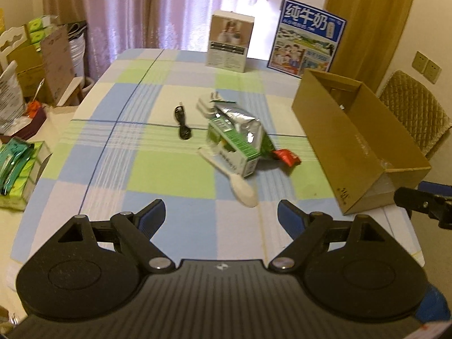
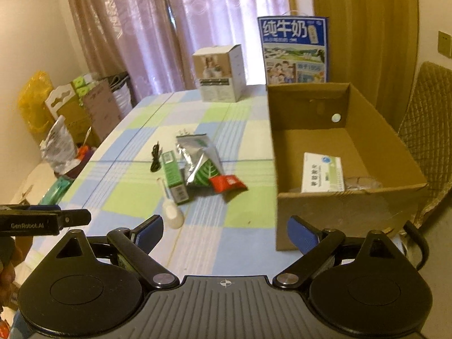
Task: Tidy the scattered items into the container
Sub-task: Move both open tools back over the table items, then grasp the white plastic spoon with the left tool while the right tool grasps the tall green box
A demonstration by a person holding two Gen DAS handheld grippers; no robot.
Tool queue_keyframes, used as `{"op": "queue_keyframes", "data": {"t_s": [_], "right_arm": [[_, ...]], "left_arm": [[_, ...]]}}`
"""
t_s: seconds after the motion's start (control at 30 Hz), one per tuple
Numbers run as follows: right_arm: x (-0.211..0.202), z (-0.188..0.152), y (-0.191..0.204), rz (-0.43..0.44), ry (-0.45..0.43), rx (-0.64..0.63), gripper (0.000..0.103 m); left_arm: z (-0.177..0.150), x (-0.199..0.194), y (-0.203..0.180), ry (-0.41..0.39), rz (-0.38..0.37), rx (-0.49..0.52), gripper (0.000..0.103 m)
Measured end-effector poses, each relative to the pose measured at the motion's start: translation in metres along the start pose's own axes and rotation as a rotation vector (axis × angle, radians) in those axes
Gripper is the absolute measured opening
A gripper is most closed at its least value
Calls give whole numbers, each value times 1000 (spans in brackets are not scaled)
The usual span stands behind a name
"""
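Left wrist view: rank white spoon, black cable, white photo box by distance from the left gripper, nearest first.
From the left gripper, jaws open and empty:
1. white spoon, just ahead, slightly right of centre.
2. black cable, mid-table, left of the pile.
3. white photo box, upright at the table's far edge.

Dim, warm light — curtains glow; soft blur, fisheye-bent edges.
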State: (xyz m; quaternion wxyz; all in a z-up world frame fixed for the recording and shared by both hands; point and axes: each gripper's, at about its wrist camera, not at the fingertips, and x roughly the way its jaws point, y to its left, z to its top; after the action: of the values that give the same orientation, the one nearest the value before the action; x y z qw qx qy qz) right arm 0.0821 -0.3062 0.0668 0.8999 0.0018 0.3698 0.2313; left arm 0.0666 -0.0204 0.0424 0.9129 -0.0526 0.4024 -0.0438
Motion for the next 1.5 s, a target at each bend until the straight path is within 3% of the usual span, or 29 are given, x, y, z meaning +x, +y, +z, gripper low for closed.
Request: {"op": "queue_keyframes", "data": {"t_s": [0.5,1.2,1.5], "right_arm": [[21,-13,10,17,55,-24,92],[78,13,24,30,80,-59,91],[114,22,22,34,119,-31,76]], "left_arm": [[-12,11,12,28,2,-11,84],[-5,65,13,91,-10,26,83],[3,97,8,115,-45,44,82]]}}
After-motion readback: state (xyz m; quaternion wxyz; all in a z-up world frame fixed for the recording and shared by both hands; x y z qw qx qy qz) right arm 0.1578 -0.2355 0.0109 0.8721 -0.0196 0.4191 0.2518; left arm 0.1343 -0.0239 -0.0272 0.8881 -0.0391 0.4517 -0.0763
